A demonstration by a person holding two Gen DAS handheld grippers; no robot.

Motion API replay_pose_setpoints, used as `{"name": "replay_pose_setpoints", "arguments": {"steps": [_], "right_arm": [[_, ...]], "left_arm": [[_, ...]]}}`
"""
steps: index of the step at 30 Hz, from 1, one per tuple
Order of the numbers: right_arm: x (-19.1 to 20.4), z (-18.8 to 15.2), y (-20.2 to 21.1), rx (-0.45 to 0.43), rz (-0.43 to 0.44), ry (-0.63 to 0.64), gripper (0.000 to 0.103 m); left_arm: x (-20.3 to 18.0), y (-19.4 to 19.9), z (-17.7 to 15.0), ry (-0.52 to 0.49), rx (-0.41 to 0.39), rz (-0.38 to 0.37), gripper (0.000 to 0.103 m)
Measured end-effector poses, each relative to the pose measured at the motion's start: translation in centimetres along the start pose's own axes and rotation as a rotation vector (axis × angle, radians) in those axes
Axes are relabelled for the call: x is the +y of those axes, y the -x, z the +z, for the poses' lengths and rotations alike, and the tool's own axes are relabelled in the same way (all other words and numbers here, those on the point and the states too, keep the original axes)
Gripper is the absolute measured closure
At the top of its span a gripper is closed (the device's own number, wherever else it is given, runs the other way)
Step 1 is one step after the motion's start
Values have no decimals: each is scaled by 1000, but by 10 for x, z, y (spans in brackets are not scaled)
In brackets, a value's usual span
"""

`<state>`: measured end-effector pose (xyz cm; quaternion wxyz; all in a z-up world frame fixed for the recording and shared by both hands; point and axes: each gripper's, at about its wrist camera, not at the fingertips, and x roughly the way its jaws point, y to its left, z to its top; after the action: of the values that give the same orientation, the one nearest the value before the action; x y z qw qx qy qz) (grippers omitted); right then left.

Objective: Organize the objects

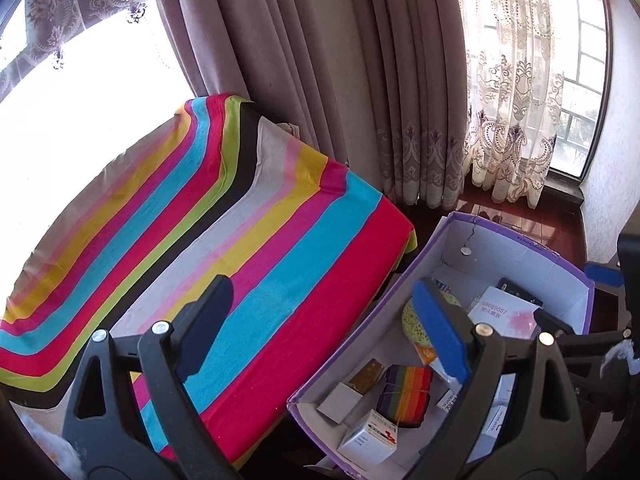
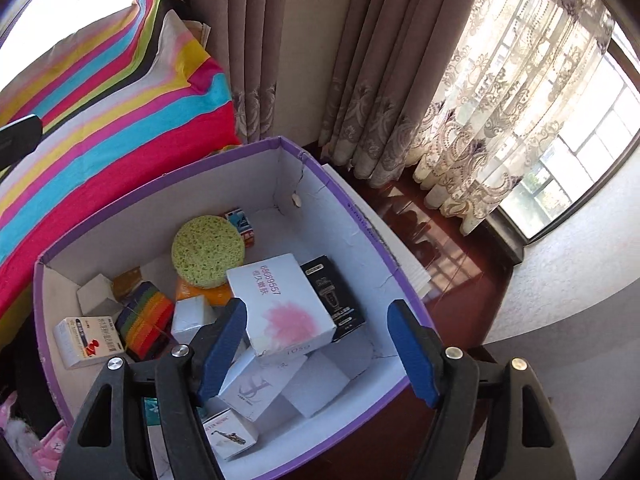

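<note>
Both tongs empty. Left tongs (image 1: 340, 328) are spread wide with nothing between the pads, hanging over the seam between the striped cloth (image 1: 224, 240) and the purple box (image 1: 520, 240). Right tongs (image 2: 320, 344) stand moderately open above the box interior, pads clear of everything — the white box with the pink flower print (image 2: 280, 304) sits right under them, on top of the pile. Everything to be organized looks to be already in the box: green sponge (image 2: 208, 252), rainbow-striped bundle (image 2: 146, 316), black carton (image 2: 332, 296), medicine box (image 2: 88, 340), small saxophone-print box (image 2: 230, 432), several plain white cartons. No loose items visible on the striped cloth, so my read is the step in hand is tidying or pulling from the pile. To do it well: take the top white box first, since it leans on the cartons beneath and they would shift if grabbed from under it. Come straight down, pads on the two long sides, close squarely — thin card dents easily. Keep the left tongs out of the right one's path, away from the box wall.
</note>
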<state>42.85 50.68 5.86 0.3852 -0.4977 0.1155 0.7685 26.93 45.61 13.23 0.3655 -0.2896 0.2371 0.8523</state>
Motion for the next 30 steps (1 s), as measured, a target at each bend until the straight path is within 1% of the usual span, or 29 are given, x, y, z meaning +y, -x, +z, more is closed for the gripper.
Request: {"name": "replay_pose_setpoints", "arguments": {"steps": [2,3,5,7,9,12,17,19,22,24,27,28,29,30], "right_arm": [[8,3,10,-35,-42,45,29],[13,7,15,-57,-52,70,29],[30,17,26,-106,-50,128,29],[53,26,33,-140,-27,184,27],[77,36,36,-157,5,229,27],[114,46,41,-180,36,300,27],[184,51,49,-210,58,473,27],[212,49,57,-224,79,534,27],[243,50,64,-238,114,582,27],[259,49,67,-248,115,608,27],[281,45,74,-296,50,669,27],[288,44,77,-309,43,692,27],[294,43,80,-313,62,713,27],[303,42,84,-309,101,730,27]], "left_arm": [[19,4,-12,28,-3,10,11],[32,5,-20,49,1,3,11],[63,5,-34,116,19,13,11],[100,6,-48,205,39,33,11],[137,10,-62,284,49,79,11],[183,23,-86,367,35,173,10],[244,45,-133,527,31,260,10],[263,54,-150,597,33,281,10],[283,65,-169,671,32,305,10],[291,70,-177,691,29,324,10],[299,77,-185,702,16,347,10],[302,79,-186,708,9,353,10],[305,81,-188,715,3,360,10],[308,84,-190,722,-1,369,10]]}}
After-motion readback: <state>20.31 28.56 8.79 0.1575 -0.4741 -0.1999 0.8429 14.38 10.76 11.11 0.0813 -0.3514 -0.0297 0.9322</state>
